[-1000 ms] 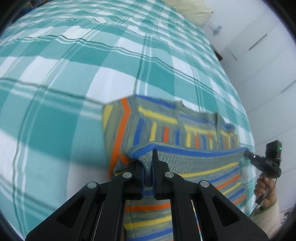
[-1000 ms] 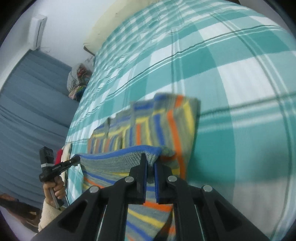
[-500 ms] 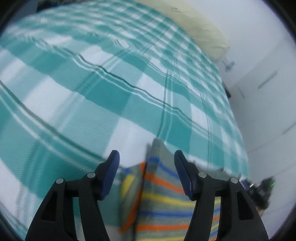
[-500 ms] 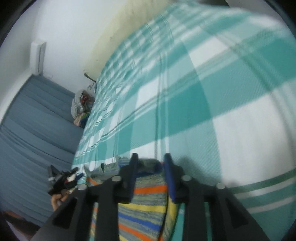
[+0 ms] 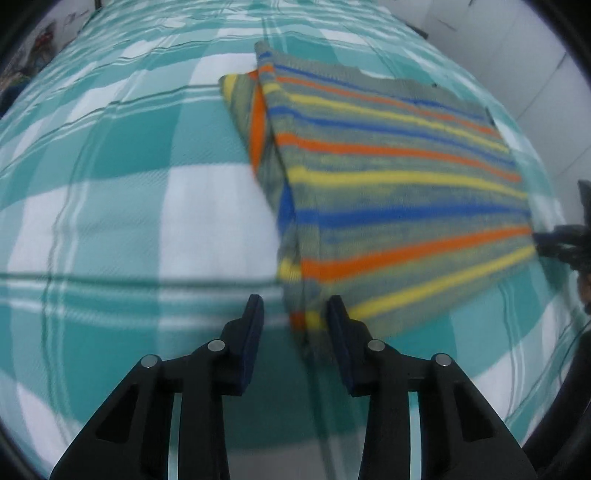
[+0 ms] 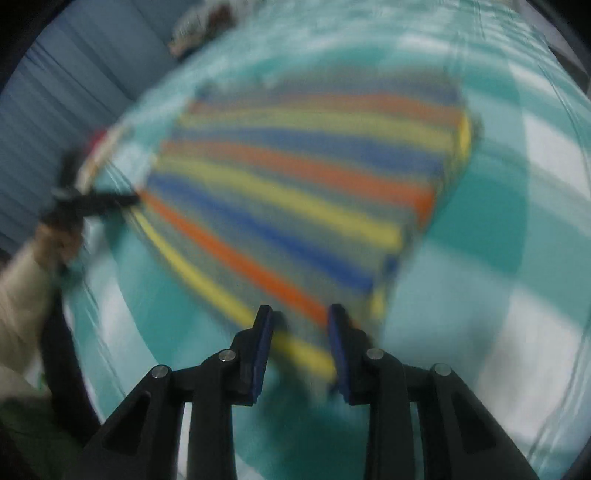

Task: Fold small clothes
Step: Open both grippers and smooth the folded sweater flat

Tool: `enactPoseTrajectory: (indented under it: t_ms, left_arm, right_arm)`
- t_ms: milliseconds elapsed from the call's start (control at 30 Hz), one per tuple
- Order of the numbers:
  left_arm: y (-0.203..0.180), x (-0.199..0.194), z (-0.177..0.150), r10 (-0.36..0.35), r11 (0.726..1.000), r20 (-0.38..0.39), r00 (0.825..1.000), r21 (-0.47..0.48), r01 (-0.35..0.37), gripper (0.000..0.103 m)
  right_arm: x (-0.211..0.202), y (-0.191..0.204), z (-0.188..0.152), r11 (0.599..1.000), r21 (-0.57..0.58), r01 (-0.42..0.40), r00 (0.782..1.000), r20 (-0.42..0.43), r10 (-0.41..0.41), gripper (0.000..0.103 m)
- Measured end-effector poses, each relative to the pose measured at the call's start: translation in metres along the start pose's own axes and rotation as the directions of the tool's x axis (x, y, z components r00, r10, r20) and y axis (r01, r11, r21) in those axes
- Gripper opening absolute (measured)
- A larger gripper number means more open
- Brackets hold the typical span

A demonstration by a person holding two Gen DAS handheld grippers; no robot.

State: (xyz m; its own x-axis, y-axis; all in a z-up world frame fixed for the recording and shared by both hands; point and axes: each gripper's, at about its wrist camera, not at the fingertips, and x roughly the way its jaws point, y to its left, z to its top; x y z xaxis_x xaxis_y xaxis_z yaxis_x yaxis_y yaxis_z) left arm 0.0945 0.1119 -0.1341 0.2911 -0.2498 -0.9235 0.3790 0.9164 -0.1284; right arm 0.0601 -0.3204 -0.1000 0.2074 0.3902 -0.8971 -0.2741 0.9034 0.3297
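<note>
A small knitted sweater (image 5: 388, 184) with grey, blue, orange and yellow stripes lies folded flat on the teal and white checked bed cover (image 5: 129, 221). My left gripper (image 5: 295, 314) hovers over the sweater's near left corner. Its jaws stand apart and are closing, and the corner lies between them untouched. In the blurred right wrist view the sweater (image 6: 295, 184) shows again, with my right gripper (image 6: 301, 314) over its near right corner. Those jaws are also apart and closing, with the edge between them unpinched. Each view catches the other gripper at the sweater's far side: right gripper (image 5: 565, 240), left gripper (image 6: 92, 203).
The bed cover (image 6: 517, 258) spreads widely around the sweater. A blue curtain (image 6: 55, 92) hangs beside the bed, with a heap of cloth (image 6: 203, 22) at its far end. White cupboard doors (image 5: 517, 44) stand on the other side. A light sleeve (image 6: 22, 295) holds the left gripper.
Both grippers held the raised blue hem shut, carried it over the sweater and let go. The sweater now lies folded in half, and both grippers have drawn back to its near corners.
</note>
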Motion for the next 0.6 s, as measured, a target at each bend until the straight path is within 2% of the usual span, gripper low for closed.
enactPoseTrajectory:
  t_ms: [100, 200, 267, 333, 400, 467, 500, 533, 600]
  left_arm:
    - [-0.002, -0.028, -0.005, 0.023, 0.999, 0.047, 0.999, -0.031, -0.022, 0.033]
    - [-0.010, -0.057, -0.009, -0.004, 0.998, 0.179, 0.984, -0.059, 0.015, 0.042]
    - [-0.019, -0.057, -0.005, -0.044, 0.995, 0.214, 0.976, -0.074, 0.061, 0.042]
    - [-0.034, -0.041, -0.001, -0.035, 0.997, 0.216, 0.976, -0.054, 0.048, 0.042]
    - [-0.049, -0.015, -0.004, 0.020, 1.000, 0.182, 0.983, -0.021, -0.017, 0.043]
    - [-0.056, 0.012, -0.007, 0.082, 0.997, 0.113, 0.990, -0.008, -0.082, 0.043]
    - [-0.059, 0.009, -0.011, 0.106, 0.994, 0.141, 0.984, 0.005, -0.107, 0.043]
    - [-0.061, 0.005, -0.012, 0.124, 0.992, 0.140, 0.982, 0.013, -0.127, 0.043]
    - [-0.068, -0.012, -0.013, 0.141, 0.990, 0.152, 0.978, 0.003, -0.143, 0.043]
  right_arm:
    - [-0.023, 0.001, -0.004, 0.997, 0.034, 0.065, 0.997, 0.026, -0.066, 0.027]
    - [-0.043, 0.019, -0.004, 0.999, 0.010, 0.049, 0.990, 0.132, -0.050, 0.027]
    - [-0.048, 0.030, -0.001, 1.000, 0.003, 0.015, 0.980, 0.196, -0.015, 0.027]
    - [-0.039, 0.040, 0.005, 1.000, -0.003, -0.012, 0.969, 0.246, 0.012, 0.027]
    - [-0.021, 0.040, 0.007, 1.000, 0.002, 0.003, 0.965, 0.263, -0.003, 0.027]
    - [0.006, 0.030, 0.000, 0.998, 0.047, 0.031, 0.979, 0.200, -0.040, 0.027]
    - [0.013, 0.025, -0.008, 0.997, 0.069, 0.024, 0.984, 0.175, -0.036, 0.025]
    - [0.011, 0.022, -0.014, 0.996, 0.086, 0.005, 0.982, 0.185, -0.021, 0.025]
    - [-0.005, 0.017, -0.022, 0.993, 0.116, 0.006, 0.983, 0.184, -0.027, 0.024]
